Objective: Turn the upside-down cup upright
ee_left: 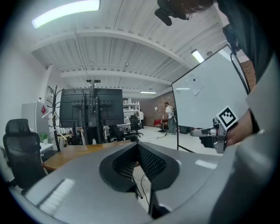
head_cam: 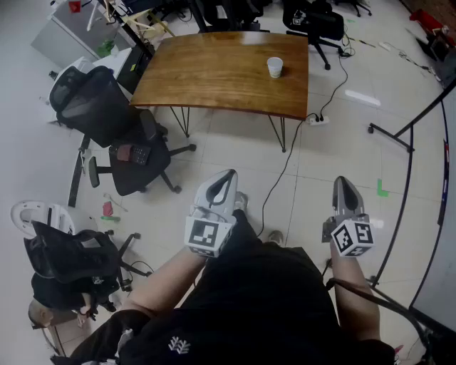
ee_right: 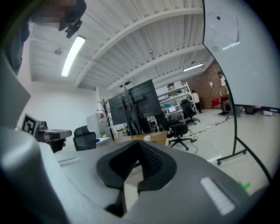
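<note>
A white cup (head_cam: 275, 67) stands on the far right part of the wooden table (head_cam: 214, 71); it is too small to tell which way up it is. In the right gripper view the cup (ee_right: 147, 138) shows as a small white shape on the table edge, far ahead. My left gripper (head_cam: 226, 175) and right gripper (head_cam: 340, 180) are held close to the person's body, over the tiled floor, well short of the table. Both are shut with nothing between the jaws, as seen for the left gripper (ee_left: 138, 146) and the right gripper (ee_right: 139, 144) in their own views.
Black office chairs (head_cam: 135, 153) stand left of the table, with another (head_cam: 313, 18) behind it. A cable (head_cam: 285, 164) runs over the floor from a power strip (head_cam: 317, 121). A whiteboard stand (head_cam: 410, 142) rises on the right.
</note>
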`<control>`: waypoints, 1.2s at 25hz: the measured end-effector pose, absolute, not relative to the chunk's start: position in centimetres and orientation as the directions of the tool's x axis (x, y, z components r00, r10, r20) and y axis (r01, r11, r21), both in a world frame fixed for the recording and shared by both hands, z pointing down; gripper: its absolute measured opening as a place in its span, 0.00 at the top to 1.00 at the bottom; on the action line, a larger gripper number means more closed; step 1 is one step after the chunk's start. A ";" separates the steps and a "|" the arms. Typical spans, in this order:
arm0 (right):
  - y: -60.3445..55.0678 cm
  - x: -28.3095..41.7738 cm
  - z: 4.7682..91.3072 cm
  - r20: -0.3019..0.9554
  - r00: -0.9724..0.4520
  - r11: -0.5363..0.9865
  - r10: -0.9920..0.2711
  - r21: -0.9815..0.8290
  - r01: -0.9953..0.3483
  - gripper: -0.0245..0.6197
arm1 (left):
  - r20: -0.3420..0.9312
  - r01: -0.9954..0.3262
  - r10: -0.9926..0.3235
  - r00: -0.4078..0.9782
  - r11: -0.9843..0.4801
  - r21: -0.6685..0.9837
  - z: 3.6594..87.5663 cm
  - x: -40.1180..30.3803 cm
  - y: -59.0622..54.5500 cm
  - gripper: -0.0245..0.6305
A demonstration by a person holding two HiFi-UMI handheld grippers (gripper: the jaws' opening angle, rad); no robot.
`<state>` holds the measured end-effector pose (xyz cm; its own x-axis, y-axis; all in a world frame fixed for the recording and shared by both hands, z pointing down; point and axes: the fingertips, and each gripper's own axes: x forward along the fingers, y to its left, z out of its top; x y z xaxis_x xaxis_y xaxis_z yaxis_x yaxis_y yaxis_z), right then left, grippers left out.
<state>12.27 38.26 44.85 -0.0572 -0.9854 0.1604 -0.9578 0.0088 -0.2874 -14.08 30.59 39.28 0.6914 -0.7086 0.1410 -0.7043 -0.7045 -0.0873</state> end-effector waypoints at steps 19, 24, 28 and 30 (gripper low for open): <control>28.7 14.5 44.9 0.221 -0.009 -0.044 -0.975 -0.230 -0.972 0.96 | 0.119 -0.674 -0.673 0.730 -0.738 -0.035 39.3 -10.8 16.5 0.96; 24.8 14.0 44.9 0.240 -0.002 -0.051 -0.971 -0.213 -0.976 0.96 | 0.082 -0.644 -0.643 0.761 -0.765 -0.023 37.6 -9.4 11.7 0.96; 22.2 13.9 45.7 0.266 0.010 -0.068 -0.964 -0.209 -0.976 0.96 | 0.083 -0.626 -0.625 0.776 -0.779 -0.019 38.2 -9.1 8.5 0.96; 20.7 13.7 45.9 0.272 0.012 -0.069 -0.962 -0.202 -0.977 0.96 | 0.087 -0.625 -0.624 0.777 -0.780 -0.011 38.7 -9.6 6.8 0.96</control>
